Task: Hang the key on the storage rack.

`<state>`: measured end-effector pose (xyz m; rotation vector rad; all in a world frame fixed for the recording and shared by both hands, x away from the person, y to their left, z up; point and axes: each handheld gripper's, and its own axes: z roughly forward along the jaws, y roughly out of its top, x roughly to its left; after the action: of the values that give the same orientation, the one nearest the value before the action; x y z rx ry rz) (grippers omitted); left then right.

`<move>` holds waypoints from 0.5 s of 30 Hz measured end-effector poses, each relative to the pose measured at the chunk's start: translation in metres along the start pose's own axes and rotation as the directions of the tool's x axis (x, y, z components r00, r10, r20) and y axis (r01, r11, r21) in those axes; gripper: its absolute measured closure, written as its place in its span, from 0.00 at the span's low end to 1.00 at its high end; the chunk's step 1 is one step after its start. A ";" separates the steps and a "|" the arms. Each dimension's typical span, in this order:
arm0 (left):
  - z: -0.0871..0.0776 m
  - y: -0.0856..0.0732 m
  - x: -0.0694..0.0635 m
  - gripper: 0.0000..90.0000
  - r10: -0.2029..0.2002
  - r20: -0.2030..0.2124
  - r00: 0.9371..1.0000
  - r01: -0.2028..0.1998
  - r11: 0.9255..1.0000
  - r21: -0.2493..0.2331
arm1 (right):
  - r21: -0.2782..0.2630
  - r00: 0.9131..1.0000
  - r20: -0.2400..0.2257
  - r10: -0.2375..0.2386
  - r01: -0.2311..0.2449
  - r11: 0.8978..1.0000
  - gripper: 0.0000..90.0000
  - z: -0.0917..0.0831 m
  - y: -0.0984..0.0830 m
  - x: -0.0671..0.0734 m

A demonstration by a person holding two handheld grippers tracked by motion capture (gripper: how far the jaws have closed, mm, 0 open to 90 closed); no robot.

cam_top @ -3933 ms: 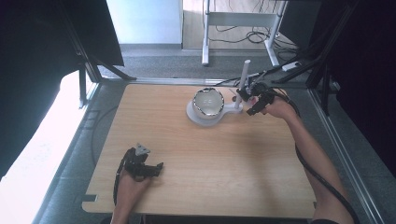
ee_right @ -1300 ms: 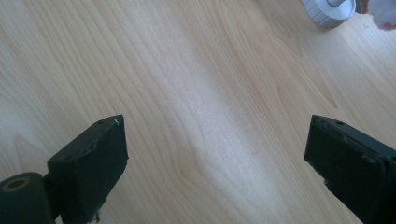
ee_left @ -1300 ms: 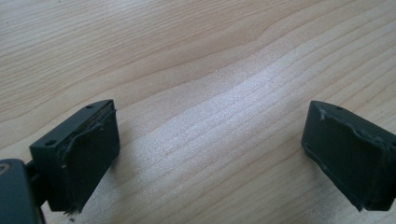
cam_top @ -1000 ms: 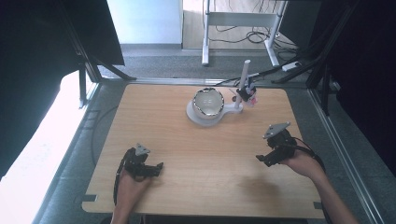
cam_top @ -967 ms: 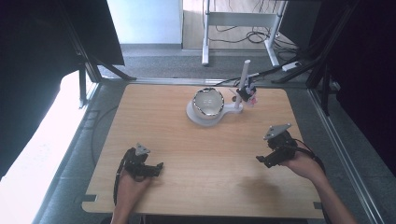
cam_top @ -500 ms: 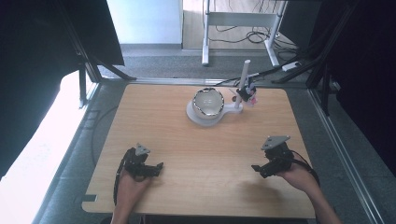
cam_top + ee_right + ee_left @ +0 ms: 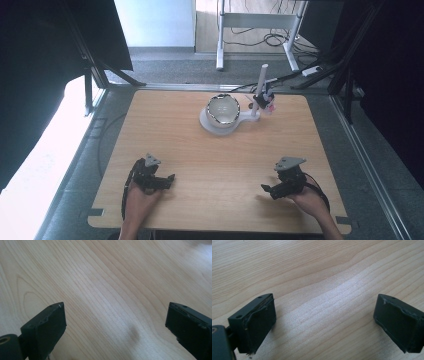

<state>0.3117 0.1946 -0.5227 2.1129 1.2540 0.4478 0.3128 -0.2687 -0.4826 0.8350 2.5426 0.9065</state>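
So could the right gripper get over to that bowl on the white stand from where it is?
Probably yes. The right gripper has open, empty jaws, and bare table lies between it and the bowl; only the upright post stands beside it.

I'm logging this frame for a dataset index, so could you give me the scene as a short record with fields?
setting: wooden table, seen from above
left gripper: near edge, left side, jaws open with only bare wood between them
right gripper: near edge, right side, jaws open with only bare wood between them
bowl: far centre, on a white base
white post: upright beside the bowl, a small dark clip on it
held items: none
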 end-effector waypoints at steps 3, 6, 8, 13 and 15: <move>0.000 0.000 0.000 0.05 0.000 0.000 1.000 0.000 1.000 0.000 | -0.020 0.999 0.003 0.035 -0.035 0.999 0.03 0.007 -0.007 0.003; 0.000 0.000 0.000 0.05 0.000 0.000 1.000 0.000 1.000 0.000 | -0.033 0.998 0.004 0.062 -0.062 0.998 0.03 0.013 -0.012 0.004; 0.000 0.000 0.000 0.05 0.000 0.000 1.000 0.000 1.000 0.000 | -0.039 0.996 0.015 0.085 -0.084 0.996 0.02 0.020 -0.017 0.006; 0.000 0.000 0.000 0.05 0.000 0.000 1.000 0.000 1.000 0.000 | -0.045 0.993 -0.003 0.118 -0.118 0.992 0.00 0.028 -0.023 0.009; 0.000 0.000 0.000 0.05 0.000 0.000 1.000 0.000 1.000 0.000 | -0.048 0.992 -0.012 0.130 -0.130 0.990 0.00 0.029 -0.024 0.008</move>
<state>0.3117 0.1946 -0.5227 2.1129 1.2539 0.4476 0.3102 -0.2648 -0.5208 0.9933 2.4869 1.0087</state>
